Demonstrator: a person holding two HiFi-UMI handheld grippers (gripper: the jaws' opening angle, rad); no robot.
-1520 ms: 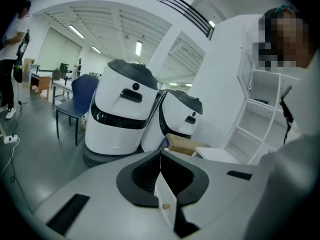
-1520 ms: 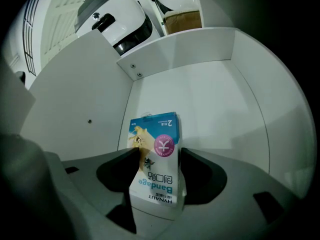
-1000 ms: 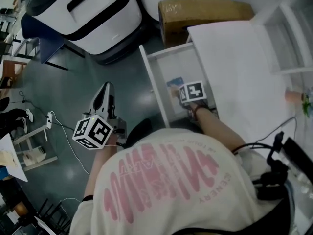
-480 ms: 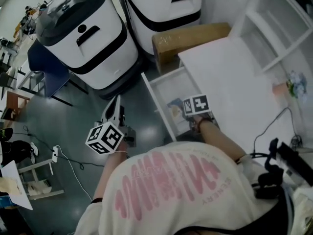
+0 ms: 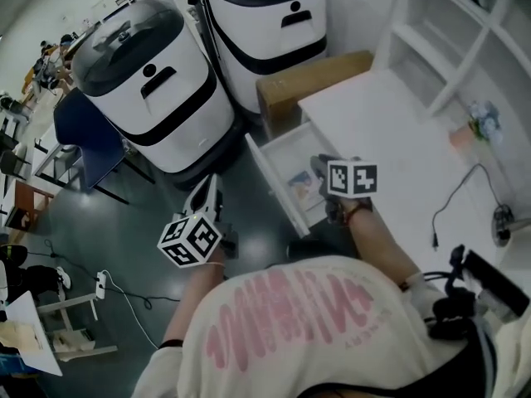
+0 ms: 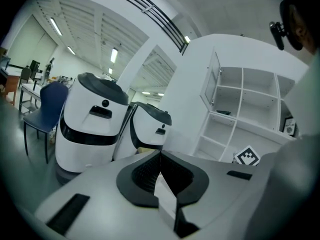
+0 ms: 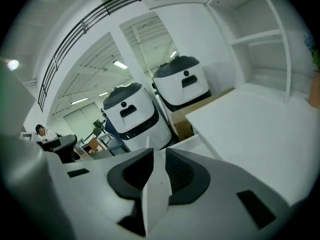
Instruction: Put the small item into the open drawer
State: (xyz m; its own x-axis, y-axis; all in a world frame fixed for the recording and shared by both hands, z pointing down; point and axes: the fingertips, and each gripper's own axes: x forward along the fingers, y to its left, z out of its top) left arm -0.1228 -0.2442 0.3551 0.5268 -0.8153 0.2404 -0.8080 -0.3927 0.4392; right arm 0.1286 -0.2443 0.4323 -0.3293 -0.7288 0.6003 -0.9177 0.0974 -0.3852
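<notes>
The white drawer stands pulled out from under the desk. A small blue and orange packet lies flat on its floor. My right gripper hovers above the drawer's right side, raised off the packet. Its jaws are closing to a narrow gap with nothing between them. In the right gripper view the gripper points over the drawer's edge towards the white machines. My left gripper is held over the floor left of the drawer, shut and empty, its pads meeting at the tip.
Two white and black machines stand behind the drawer, with a cardboard box beside them. The white desk top carries a cable. A white shelf unit rises at the right. A blue chair stands on the left.
My right gripper has lifted up out of the drawer and its jaws have narrowed; the packet stays on the drawer floor. The head view has tilted up. The left gripper hardly moved.
</notes>
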